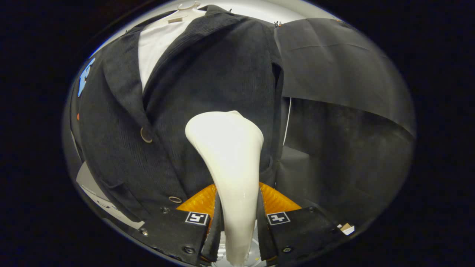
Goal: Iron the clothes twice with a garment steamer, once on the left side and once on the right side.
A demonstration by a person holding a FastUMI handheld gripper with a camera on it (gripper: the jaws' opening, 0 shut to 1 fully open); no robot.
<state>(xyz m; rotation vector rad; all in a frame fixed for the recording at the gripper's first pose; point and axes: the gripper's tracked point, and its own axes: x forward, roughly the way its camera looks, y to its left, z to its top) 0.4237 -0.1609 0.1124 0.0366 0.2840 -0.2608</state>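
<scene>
While the jaws clamp the steamer [228, 155], it meets the jacket [207, 81] — just ahead.

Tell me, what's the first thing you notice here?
The big white garment steamer stands out first, clamped between the gripper fingers and rising up ahead of them. Right behind its head hangs a dark corduroy jacket with round buttons, worn over a white shirt on a hanger.

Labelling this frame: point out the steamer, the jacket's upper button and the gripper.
garment steamer [226, 148], gripper view, head's back.
upper button [145, 135], gripper view, its rim.
gripper [237, 218], gripper view, between fingertips, shut on steamer handle.
</scene>
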